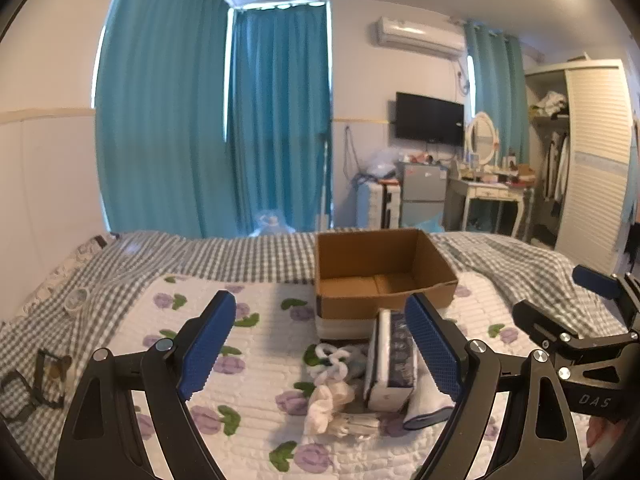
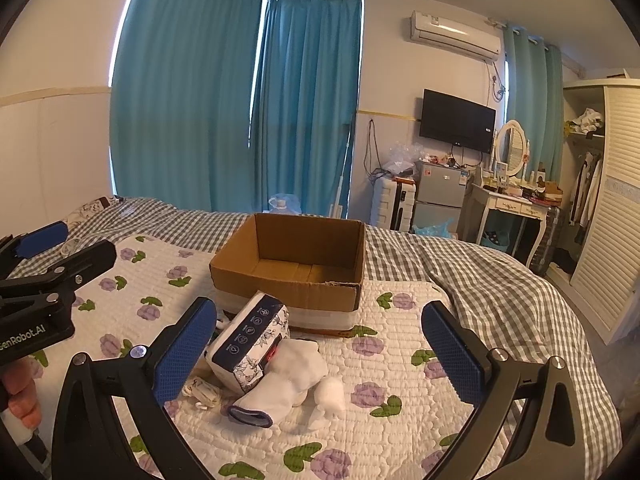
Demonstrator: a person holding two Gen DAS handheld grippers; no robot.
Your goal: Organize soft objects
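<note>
An open cardboard box [image 1: 384, 280] [image 2: 296, 264] stands on the flowered quilt [image 1: 256, 380] [image 2: 384, 380], and no objects show inside it. In front of it lie a tissue pack [image 1: 390, 360] [image 2: 250, 340], a white sock with a blue cuff [image 2: 280, 384] [image 1: 426, 410], a white cotton ball [image 2: 330, 394] and a pale rope-like bundle [image 1: 332, 384]. My left gripper [image 1: 324, 344] is open and empty, held above the pile. My right gripper [image 2: 320, 348] is open and empty, above the sock. Each gripper shows at the edge of the other's view.
The bed has a grey checked sheet [image 1: 248, 256] [image 2: 480, 280]. A tape roll [image 1: 76, 298] and a dark small item [image 1: 52, 372] lie at the left. Beyond the bed are teal curtains [image 1: 192, 120], a small fridge [image 2: 438, 196], a dressing table [image 2: 516, 200] and a wardrobe [image 2: 612, 208].
</note>
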